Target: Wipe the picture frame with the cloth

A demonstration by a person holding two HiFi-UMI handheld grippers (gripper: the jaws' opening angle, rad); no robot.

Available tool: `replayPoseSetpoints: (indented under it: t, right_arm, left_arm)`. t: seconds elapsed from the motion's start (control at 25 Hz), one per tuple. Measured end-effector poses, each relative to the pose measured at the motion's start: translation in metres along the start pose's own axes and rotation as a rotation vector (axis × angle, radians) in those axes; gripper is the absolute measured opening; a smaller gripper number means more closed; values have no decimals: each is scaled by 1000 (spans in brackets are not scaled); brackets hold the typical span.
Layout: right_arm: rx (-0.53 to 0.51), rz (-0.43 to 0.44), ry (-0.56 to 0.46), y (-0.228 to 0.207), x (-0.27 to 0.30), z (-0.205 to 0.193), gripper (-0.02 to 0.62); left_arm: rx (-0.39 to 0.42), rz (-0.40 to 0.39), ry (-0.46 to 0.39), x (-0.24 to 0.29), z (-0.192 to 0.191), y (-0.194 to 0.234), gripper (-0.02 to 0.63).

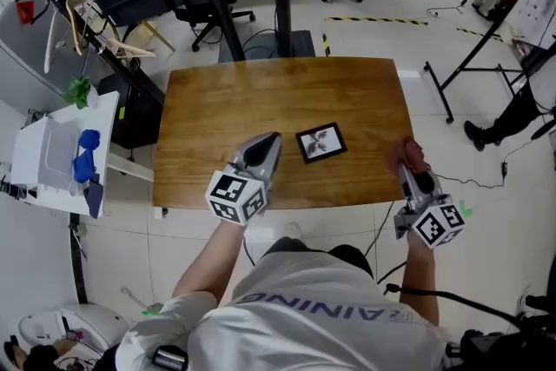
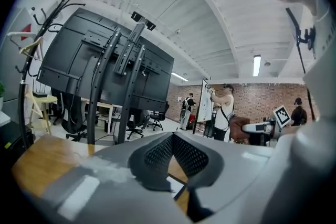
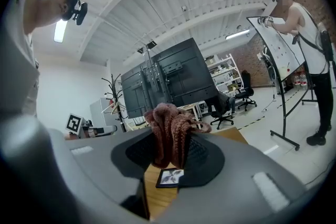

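My right gripper grips the cloth, centre right, apart from the picture frame at centre (wiping unstarted, I judge); my left gripper is closed, empty.

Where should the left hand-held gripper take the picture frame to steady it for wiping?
Probably its left edge, coming from the left. The picture frame lies flat on the table, and the left hand-held gripper is close beside that edge, leaving the face free for the cloth.

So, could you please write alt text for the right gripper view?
The right gripper holds a bunched reddish-brown cloth between its jaws. Below it, a small black picture frame lies flat on the wooden table.
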State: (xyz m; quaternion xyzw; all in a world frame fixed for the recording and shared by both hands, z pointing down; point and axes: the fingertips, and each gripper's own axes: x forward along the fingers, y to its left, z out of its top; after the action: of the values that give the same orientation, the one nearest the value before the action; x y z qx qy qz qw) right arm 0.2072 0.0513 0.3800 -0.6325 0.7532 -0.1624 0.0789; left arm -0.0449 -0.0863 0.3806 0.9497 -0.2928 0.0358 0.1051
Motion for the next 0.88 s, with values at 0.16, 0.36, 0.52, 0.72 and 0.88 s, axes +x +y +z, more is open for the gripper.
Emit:
replayPoseSetpoints:
  t: [0.16,0.36,0.52,0.72,0.88]
  right_arm:
    - [-1,35,42,2,38,4,117]
    - [-15,116,92,-3,82,9,117]
    - [-6,204,135,-12,118,6,117]
    - [-9,323,188,-25,156,14,117]
    - [-1,371,240,-38,175,1,117]
  left_arm:
    - [-35,18,10,7,-5,15,5]
    - [-85,84,4,15,-11,29,5]
    - [-106,178,-3,18,-12,42,5]
    - [-128,279,23,35,-25,41,5]
    - [-159,314,65,51,-58,38,5]
